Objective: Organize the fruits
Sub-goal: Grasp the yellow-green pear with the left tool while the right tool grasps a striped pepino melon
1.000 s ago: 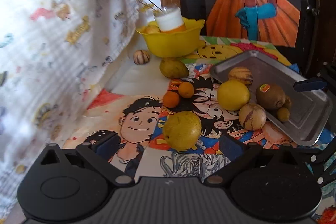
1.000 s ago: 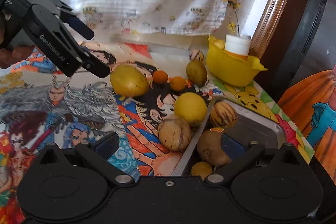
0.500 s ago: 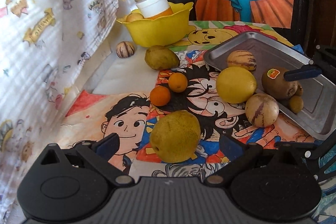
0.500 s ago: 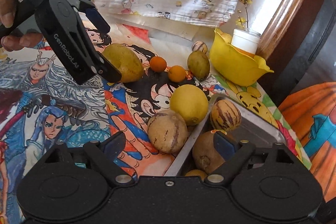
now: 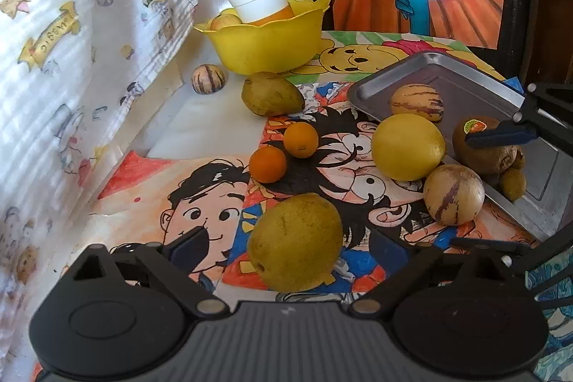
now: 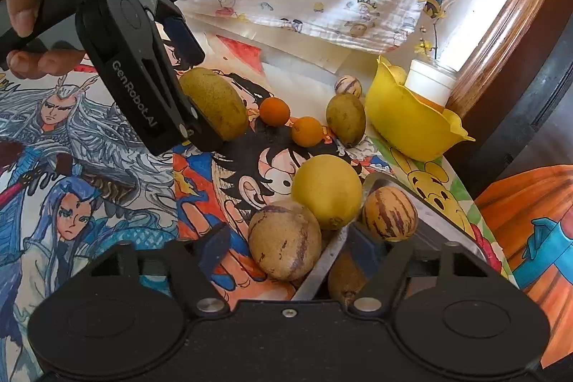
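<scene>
A big yellow-green pear (image 5: pixel 295 240) lies on the cartoon mat between the fingers of my left gripper (image 5: pixel 290 247). Its jaws are closing, with a gap still showing on each side. The right wrist view shows the same left gripper (image 6: pixel 195 88) straddling that pear (image 6: pixel 215 102). My right gripper (image 6: pixel 288 246) is closing around a striped melon (image 6: pixel 284 238) and the steel tray's rim (image 6: pixel 322 267). Its right finger is inside the tray over a kiwi (image 5: pixel 480 149). No pad visibly presses.
A lemon (image 5: pixel 408 147), two small oranges (image 5: pixel 301 140), a second pear (image 5: pixel 270 94) and a small striped melon (image 5: pixel 208 78) lie on the mat. The tray (image 5: pixel 447 73) holds another striped melon (image 5: pixel 417 102). A yellow bowl (image 5: pixel 265 45) with a jar stands behind; printed cloth hangs at left.
Both grippers came forward and down. The left one now has the big pear between its fingers. The right one's jaws have narrowed around the striped melon and tray rim.
</scene>
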`<action>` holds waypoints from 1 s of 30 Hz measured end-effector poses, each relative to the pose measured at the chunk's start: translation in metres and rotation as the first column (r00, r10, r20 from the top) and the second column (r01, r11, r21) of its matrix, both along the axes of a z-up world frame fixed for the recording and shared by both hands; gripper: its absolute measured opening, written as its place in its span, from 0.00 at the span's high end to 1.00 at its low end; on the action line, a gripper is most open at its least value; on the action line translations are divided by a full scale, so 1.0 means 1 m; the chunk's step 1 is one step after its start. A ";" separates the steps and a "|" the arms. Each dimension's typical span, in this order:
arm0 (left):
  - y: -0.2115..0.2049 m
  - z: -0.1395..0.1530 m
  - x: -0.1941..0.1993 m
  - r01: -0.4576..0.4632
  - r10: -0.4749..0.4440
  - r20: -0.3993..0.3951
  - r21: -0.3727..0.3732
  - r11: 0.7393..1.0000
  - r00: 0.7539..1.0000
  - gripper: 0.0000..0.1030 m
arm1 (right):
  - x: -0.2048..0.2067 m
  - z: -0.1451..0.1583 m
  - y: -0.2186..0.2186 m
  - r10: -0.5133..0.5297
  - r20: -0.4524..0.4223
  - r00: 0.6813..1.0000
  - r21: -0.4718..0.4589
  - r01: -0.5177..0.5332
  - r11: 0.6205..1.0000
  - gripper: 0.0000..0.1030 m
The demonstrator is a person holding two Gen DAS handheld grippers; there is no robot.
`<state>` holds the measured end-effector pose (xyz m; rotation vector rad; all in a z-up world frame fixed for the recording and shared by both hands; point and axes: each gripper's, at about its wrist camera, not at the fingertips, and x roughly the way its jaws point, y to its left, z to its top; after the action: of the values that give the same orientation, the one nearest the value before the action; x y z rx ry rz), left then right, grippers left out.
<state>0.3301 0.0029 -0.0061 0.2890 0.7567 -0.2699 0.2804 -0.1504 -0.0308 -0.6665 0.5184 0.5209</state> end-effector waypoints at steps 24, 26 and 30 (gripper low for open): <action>-0.004 -0.011 0.015 -0.029 0.027 -0.045 -0.031 0.999 0.999 0.33 | 0.006 -0.006 0.000 -0.024 -0.029 0.999 0.036 0.025 0.999 0.52; -0.003 -0.011 0.017 -0.040 0.038 -0.052 -0.034 0.999 0.998 0.36 | 0.005 -0.006 -0.001 -0.024 -0.032 0.999 0.039 0.025 0.999 0.52; -0.002 -0.012 0.019 -0.055 0.052 -0.066 -0.051 0.997 0.996 0.40 | 0.007 -0.006 -0.002 -0.028 -0.040 0.999 0.047 0.030 0.998 0.52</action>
<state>0.3493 0.0006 -0.0185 0.2108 0.8184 -0.2488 0.2873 -0.1522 -0.0364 -0.6038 0.5506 0.5186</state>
